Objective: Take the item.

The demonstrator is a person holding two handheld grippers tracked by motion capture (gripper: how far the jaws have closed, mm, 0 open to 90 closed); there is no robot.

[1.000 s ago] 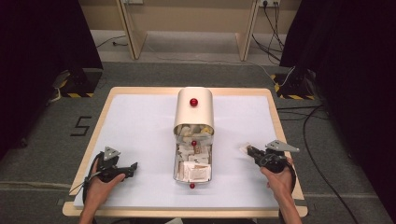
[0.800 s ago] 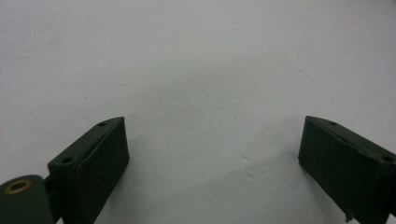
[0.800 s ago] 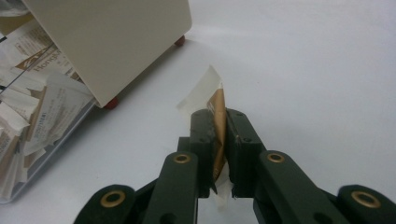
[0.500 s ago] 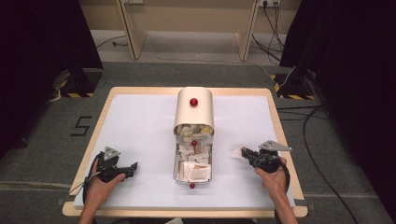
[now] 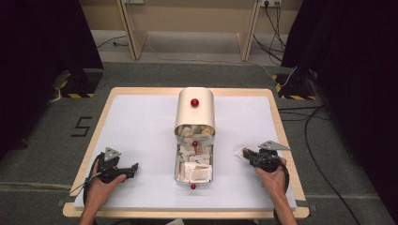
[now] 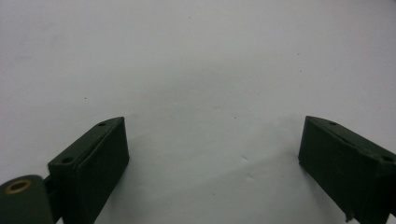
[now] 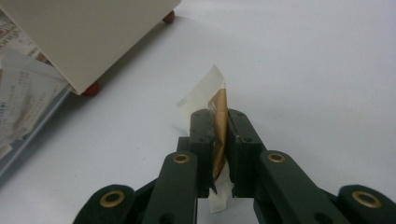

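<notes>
A small packet, white and gold, is pinched edge-on between the closed jaws of the right hand-held gripper, held just above the counter at about 4 o'clock from the box. The box lies at the counter's centre, its cream lid slid toward 12 o'clock so that the packed sachets are exposed for picking. The left hand-held gripper is kept at 8 o'clock, jaws spread wide and empty, probably parked out of the way.
</notes>
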